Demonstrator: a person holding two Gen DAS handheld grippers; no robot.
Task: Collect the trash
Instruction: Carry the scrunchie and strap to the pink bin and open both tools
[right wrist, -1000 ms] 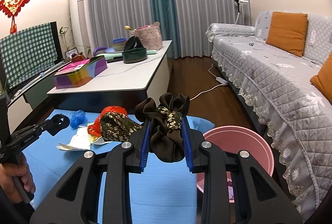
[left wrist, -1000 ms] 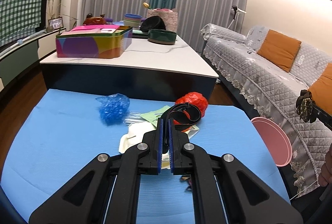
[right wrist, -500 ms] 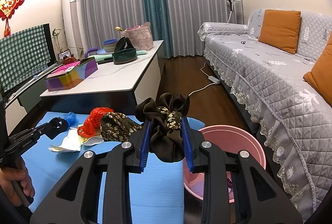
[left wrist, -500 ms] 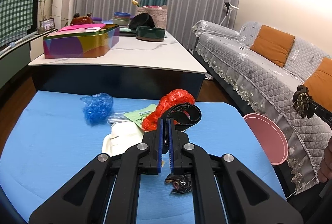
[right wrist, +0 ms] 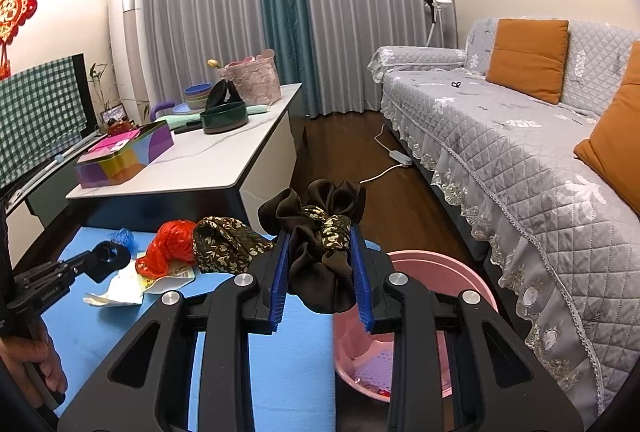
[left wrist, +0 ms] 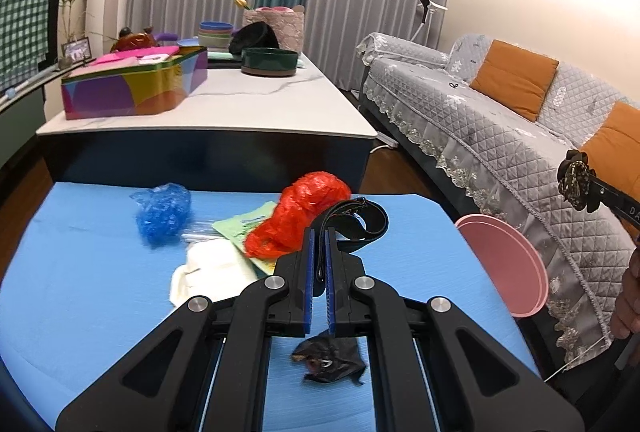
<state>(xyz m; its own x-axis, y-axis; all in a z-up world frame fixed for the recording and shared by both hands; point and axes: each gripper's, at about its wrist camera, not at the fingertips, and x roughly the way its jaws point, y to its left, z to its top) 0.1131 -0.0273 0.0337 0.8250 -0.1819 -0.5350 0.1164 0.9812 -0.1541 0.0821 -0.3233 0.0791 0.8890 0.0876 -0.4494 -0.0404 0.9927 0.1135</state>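
My left gripper [left wrist: 319,236] is shut on a black strap [left wrist: 360,222] that loops out past its fingertips, above the blue table [left wrist: 80,292]. Under its fingers shows a dark crumpled scrap [left wrist: 328,356]; I cannot tell whether it hangs or lies on the table. Behind the strap lie a red plastic bag [left wrist: 304,212], a blue plastic bag [left wrist: 164,210], a green packet [left wrist: 240,222] and white paper [left wrist: 212,268]. My right gripper [right wrist: 320,236] is shut on a brown floral cloth bundle [right wrist: 324,252], held at the table's right edge beside the pink bin [right wrist: 432,264].
A white-topped coffee table [left wrist: 248,104] with a colourful tin [left wrist: 132,88] and bowls stands behind the blue table. A grey sofa [right wrist: 520,160] with orange cushions runs along the right. The pink bin [left wrist: 504,264] stands between table and sofa. A cable [right wrist: 384,168] lies on the floor.
Both grippers have drifted right toward the pink bin, each still holding its item. The trash pile has slid left in both views.
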